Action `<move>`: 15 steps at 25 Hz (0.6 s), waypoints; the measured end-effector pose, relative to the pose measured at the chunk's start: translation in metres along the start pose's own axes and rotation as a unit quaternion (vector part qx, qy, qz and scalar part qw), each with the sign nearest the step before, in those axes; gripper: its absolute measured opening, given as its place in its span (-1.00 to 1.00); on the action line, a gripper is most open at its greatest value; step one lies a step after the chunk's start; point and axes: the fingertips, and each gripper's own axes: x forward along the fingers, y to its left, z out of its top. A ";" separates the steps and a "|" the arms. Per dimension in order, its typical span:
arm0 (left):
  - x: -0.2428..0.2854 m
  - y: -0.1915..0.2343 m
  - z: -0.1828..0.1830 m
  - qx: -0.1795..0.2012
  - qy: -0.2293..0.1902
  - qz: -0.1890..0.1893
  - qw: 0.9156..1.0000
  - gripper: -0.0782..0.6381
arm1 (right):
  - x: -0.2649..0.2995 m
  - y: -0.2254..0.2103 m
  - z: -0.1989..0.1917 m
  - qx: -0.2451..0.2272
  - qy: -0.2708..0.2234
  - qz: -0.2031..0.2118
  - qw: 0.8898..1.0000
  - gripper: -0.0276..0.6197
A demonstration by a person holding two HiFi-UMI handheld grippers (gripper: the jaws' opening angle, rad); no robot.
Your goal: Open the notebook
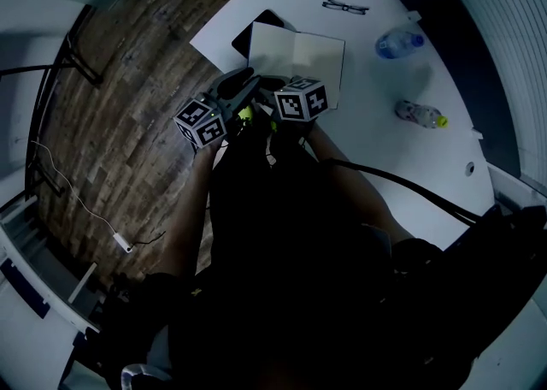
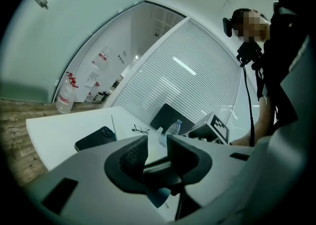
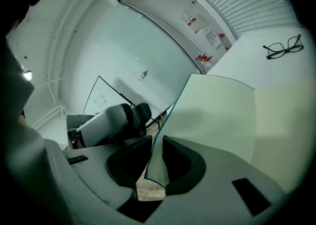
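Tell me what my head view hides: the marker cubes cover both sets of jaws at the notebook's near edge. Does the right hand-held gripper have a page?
Observer: The right gripper view shows a notebook leaf raised and standing between the jaws of the right hand-held gripper. The jaws are a little apart and do not look clamped on it.
Operator: And the left one, is it on the notebook too?
Observer: No. In the left gripper view the left hand-held gripper has its jaws apart with nothing between them.
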 end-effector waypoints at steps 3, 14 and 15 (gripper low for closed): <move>0.007 0.005 -0.009 -0.013 0.029 -0.001 1.000 -0.45 | -0.006 0.001 0.000 -0.012 -0.006 0.009 1.000 -0.66; 0.020 0.015 -0.014 -0.004 0.083 0.002 0.997 -0.48 | -0.051 -0.001 0.004 -0.024 -0.034 0.033 0.999 -0.49; 0.021 0.015 -0.014 -0.003 0.085 0.001 0.996 -0.48 | -0.058 -0.009 0.005 -0.024 -0.040 0.011 0.999 -0.49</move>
